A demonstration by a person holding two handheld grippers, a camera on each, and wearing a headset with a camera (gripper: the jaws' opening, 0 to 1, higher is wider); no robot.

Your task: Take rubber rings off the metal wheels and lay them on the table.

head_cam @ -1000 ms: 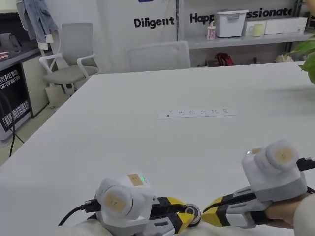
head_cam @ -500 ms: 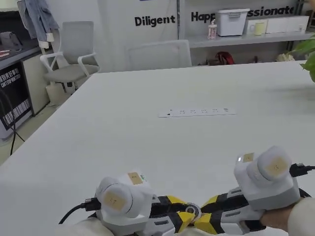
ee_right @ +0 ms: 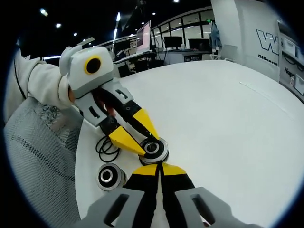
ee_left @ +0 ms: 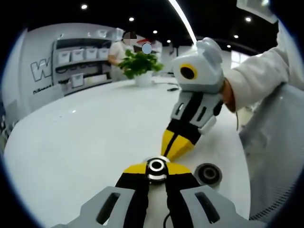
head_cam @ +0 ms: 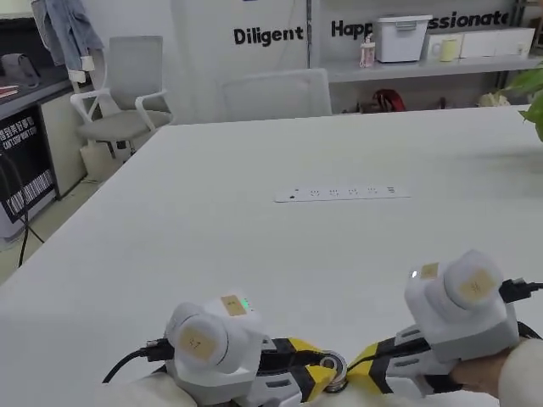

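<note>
a cabinet with a barcode label (head_cam: 25, 174) stands at the far left, then an office chair (head_cam: 127, 93), and wall lettering (head_cam: 267, 36) runs behind them. the white table (head_cam: 237, 254) spreads wide and mostly bare. a flush power strip (head_cam: 341, 193) sits mid-surface, well apart from the grippers. further right a shelf (head_cam: 424, 69) carries a storage box (head_cam: 399, 40), and plant leaves (head_cam: 533, 97) are cut off by the right edge.

low at the near edge, the left gripper (head_cam: 318, 375) is clenched on a metal wheel (ee_left: 156, 167), just above the table. the right gripper (ee_left: 178, 145) points in from the right. its yellow tips are pressed together and touch that wheel's rim. i cannot tell whether any rubber is pinched between them. a second wheel (ee_left: 207, 174) lies flat on the table just beside the held one, with a dark band around it. thin black loops (ee_right: 107, 147) lie near the left gripper, but i cannot tell whether they are rings or cable.

in the head view both grippers are cut by the bottom edge and the wheel is half hidden. the work sits close to the table's near edge, with open surface ahead and to both sides.
</note>
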